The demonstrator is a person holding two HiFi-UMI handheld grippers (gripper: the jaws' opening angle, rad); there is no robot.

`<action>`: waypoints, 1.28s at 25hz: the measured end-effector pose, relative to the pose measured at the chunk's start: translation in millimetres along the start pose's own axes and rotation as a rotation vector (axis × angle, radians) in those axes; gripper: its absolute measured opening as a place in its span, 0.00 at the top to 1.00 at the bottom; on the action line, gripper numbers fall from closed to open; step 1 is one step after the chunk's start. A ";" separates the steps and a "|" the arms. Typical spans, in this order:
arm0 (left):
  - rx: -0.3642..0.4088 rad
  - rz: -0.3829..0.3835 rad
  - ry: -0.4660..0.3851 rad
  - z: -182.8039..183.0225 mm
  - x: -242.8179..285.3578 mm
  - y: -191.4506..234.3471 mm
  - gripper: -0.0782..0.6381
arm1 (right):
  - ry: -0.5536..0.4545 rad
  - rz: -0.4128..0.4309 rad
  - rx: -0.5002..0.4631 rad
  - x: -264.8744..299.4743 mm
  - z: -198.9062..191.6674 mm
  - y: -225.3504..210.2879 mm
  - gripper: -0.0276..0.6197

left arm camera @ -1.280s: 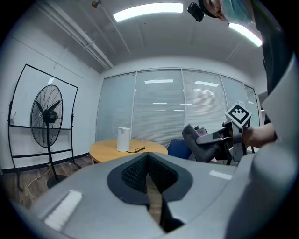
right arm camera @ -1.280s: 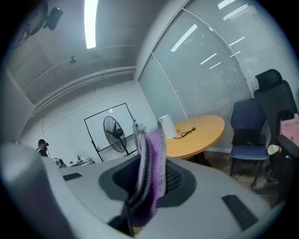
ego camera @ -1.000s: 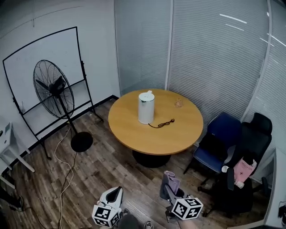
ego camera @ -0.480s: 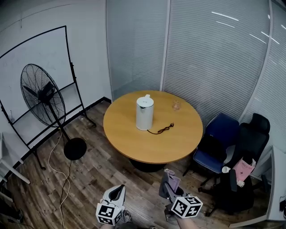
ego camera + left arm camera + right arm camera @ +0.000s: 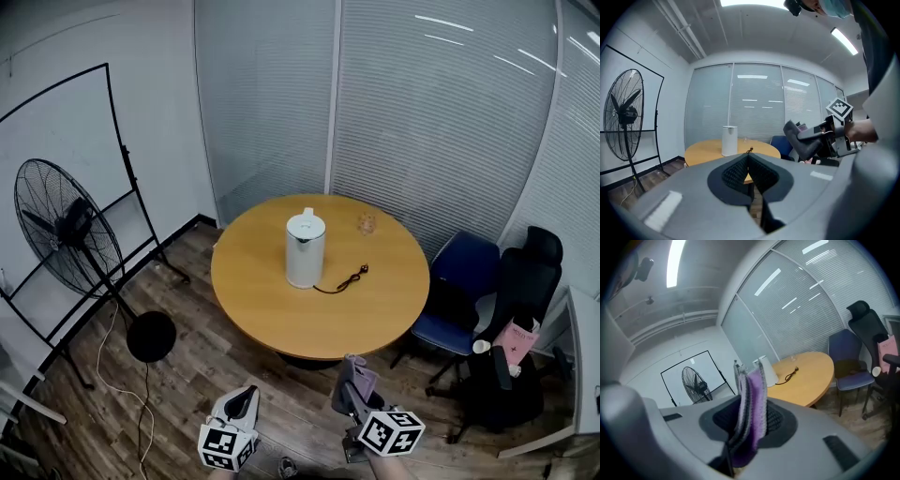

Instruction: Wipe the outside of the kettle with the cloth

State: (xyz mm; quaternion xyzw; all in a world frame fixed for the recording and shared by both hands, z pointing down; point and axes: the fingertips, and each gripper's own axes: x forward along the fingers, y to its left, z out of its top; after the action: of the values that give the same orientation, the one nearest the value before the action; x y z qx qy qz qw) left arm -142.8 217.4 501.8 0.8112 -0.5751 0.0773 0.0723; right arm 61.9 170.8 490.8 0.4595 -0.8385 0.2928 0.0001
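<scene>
Between right gripper (image 5: 750,420) jaws, cloth (image 5: 753,394) (head view: kettle (image 5: 305,249) on table (image 5: 375,305)).

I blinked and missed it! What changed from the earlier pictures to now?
The person came slightly nearer the table; the fan slid left in view. Nothing grabbed or dropped: right gripper still pinches the cloth, left gripper stays shut and empty, kettle untouched.
</scene>
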 end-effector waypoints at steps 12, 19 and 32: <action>-0.033 -0.054 0.015 -3.4 54.8 33.8 0.88 | -0.004 -0.046 0.041 53.3 15.8 -14.7 0.80; -0.025 -0.004 0.011 12.3 107.7 47.1 0.88 | 0.024 0.013 0.027 106.2 46.9 -39.4 0.80; -0.018 0.090 -0.013 42.5 212.2 60.9 0.88 | 0.092 0.114 -0.009 191.8 105.5 -93.8 0.80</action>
State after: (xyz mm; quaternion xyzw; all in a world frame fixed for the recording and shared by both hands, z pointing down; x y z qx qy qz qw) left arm -129.2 -6.9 506.2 0.7842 -0.6123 0.0700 0.0721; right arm 51.8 -67.0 501.0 0.3973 -0.8637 0.3092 0.0242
